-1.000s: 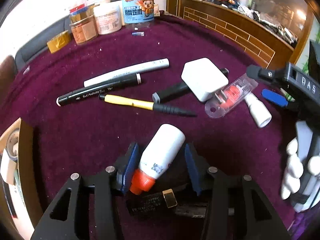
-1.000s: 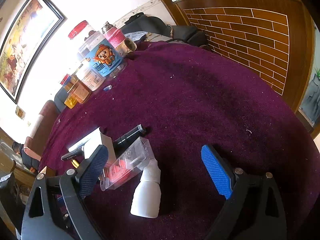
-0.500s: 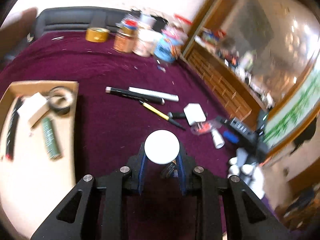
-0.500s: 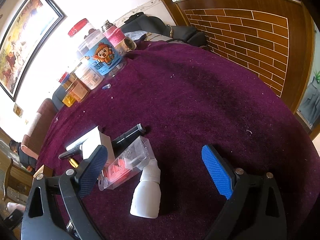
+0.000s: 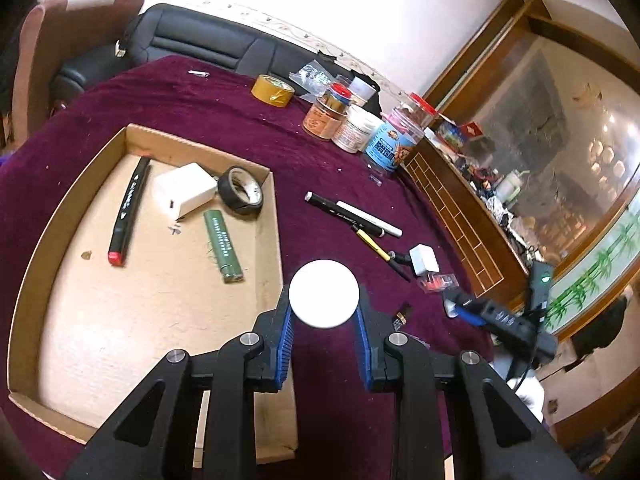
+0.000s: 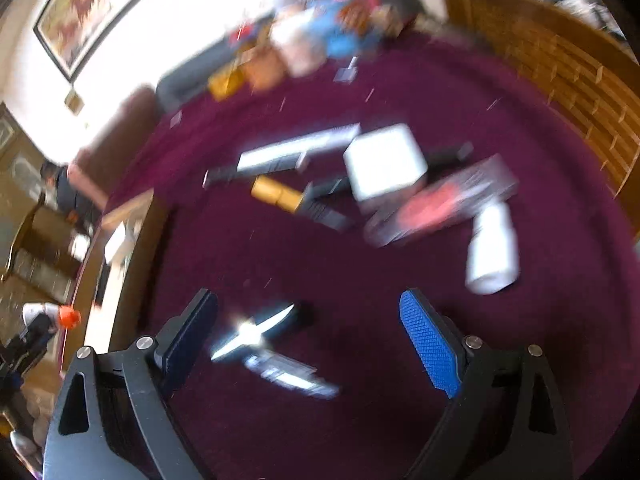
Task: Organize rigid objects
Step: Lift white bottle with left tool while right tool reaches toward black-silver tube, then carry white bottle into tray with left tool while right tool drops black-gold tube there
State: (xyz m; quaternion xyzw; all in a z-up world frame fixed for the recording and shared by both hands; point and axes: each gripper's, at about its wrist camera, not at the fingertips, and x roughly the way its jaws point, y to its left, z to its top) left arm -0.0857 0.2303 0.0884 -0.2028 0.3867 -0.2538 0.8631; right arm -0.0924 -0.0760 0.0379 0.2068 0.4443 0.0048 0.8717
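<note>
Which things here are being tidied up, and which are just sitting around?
Part of the tidying:
- white bottle, gripped by the left gripper
- cardboard box with the black tape roll inside
- yellow pen, white charger on the cloth
- right gripper, jaws closing, nothing between them yet

Just lying about:
- jars
- yellow tape roll
- black sofa

A second ago my left tongs [image 5: 323, 334] stood open around the white plastic bottle with the orange cap [image 5: 324, 299] lying on the purple worktop [image 5: 328, 168]; now they pinch it, lifted, round base facing the camera. My view has swung from the pens to the shallow cardboard tray [image 5: 276, 216], the bottle just beside its near rim. My right tongs [image 6: 308, 338] have shifted too, jaws closing slightly: a blurred dark, shiny thing [image 6: 264, 336] now lies between them, and the small white bottle [image 6: 494, 250] sits further off.
</note>
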